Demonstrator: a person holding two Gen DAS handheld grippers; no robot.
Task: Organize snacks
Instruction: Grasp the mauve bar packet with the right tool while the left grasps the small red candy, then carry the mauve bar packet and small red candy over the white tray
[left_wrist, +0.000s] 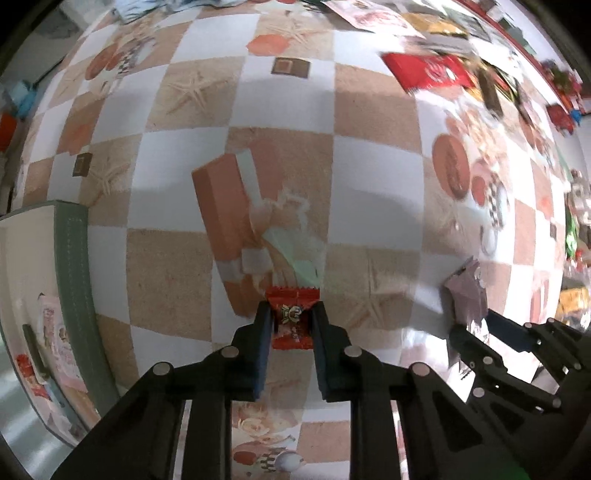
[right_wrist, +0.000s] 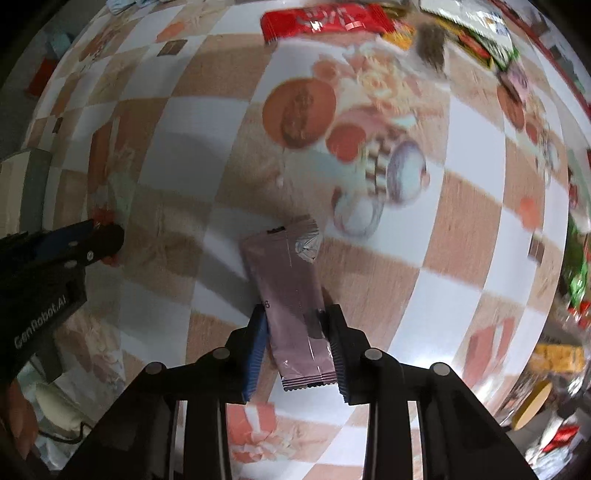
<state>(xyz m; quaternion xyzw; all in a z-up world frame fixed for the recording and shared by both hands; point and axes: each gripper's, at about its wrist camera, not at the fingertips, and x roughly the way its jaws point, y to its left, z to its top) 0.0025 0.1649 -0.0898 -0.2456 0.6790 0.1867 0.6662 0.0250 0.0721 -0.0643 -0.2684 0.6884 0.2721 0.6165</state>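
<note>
My left gripper (left_wrist: 291, 318) is shut on a small red candy packet (left_wrist: 292, 318) and holds it above the checkered tablecloth (left_wrist: 288, 92). My right gripper (right_wrist: 297, 325) is shut on a long mauve snack packet (right_wrist: 291, 288), also held above the cloth. In the left wrist view the right gripper (left_wrist: 476, 328) shows at the lower right with the mauve packet (left_wrist: 467, 291). In the right wrist view the left gripper (right_wrist: 107, 236) shows at the left edge with a bit of the red packet (right_wrist: 101, 216).
A box with a grey-green rim (left_wrist: 74, 266) stands at the left and holds a pink packet (left_wrist: 61, 343). Several snack packets lie along the far right of the table, among them a red bag (left_wrist: 428, 70), which also shows in the right wrist view (right_wrist: 325, 20).
</note>
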